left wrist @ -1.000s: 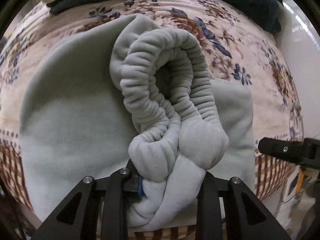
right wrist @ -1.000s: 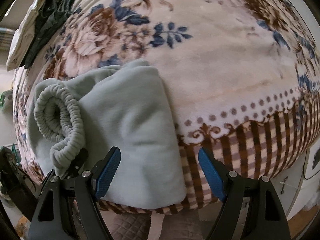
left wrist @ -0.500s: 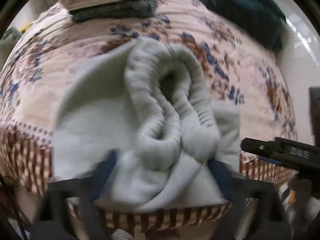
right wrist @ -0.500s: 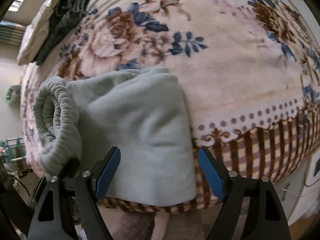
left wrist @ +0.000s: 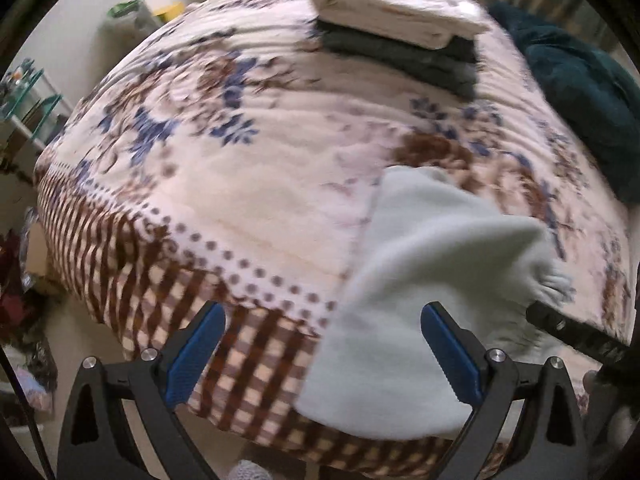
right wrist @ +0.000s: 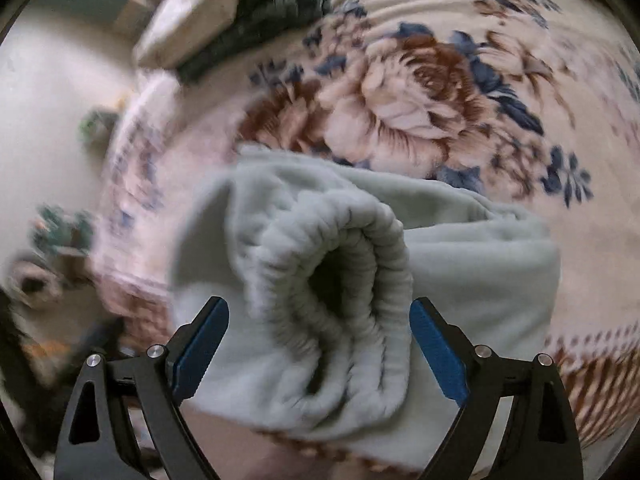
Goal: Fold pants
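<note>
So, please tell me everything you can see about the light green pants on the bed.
The pants are pale green and look like soft fleece. They lie folded into a thick bundle near the edge of the flowered blanket, partly hanging over it. The ribbed elastic waistband is curled into an open loop on top. The right gripper hovers with the waistband between its opening jaws, the pads not pressing. The left gripper is open beside the bundle, holding nothing.

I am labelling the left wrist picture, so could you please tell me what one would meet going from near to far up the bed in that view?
Left gripper → checked blanket border → pale green pants → floral blanket → stack of folded clothes.
</note>
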A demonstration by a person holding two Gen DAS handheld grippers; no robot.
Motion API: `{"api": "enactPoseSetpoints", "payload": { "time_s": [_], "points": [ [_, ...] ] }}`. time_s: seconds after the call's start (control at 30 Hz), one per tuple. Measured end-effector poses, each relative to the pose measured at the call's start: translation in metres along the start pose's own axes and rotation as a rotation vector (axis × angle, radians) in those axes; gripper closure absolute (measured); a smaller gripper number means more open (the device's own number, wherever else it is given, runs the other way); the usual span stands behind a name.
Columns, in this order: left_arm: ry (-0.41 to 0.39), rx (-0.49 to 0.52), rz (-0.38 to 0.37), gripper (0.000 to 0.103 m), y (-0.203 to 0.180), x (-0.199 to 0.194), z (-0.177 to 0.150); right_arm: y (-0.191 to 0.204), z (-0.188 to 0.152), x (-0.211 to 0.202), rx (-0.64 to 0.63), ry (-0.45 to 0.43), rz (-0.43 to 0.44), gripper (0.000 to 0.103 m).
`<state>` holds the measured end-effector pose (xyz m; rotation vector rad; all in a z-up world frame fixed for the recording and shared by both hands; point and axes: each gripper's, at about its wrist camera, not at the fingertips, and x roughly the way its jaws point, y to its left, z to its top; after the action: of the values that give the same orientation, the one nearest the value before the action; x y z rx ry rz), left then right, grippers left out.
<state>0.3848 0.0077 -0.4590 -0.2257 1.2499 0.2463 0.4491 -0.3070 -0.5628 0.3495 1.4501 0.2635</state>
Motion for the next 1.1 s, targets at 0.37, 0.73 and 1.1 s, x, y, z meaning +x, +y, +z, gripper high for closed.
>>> {"api": "enactPoseSetpoints", "payload": {
  "time_s": [0.37,0.73,1.1],
  "points": [
    [0.055,-0.024,0.003,0.003,0.009,0.02,-0.005,-0.014,0.005,0.06,0.042,0.118,0.086,0.031],
    [0.048,0.057,-0.148,0.003,-0.024,-0.004,0.02,-0.069,-0.015,-0.089,0.19,-0.066,0.195,0.058],
    [0.137,0.171,-0.346,0.003,-0.118,0.025,0.055,-0.263,-0.041,-0.03,0.522,0.103,0.248,0.042]
  ]
}}
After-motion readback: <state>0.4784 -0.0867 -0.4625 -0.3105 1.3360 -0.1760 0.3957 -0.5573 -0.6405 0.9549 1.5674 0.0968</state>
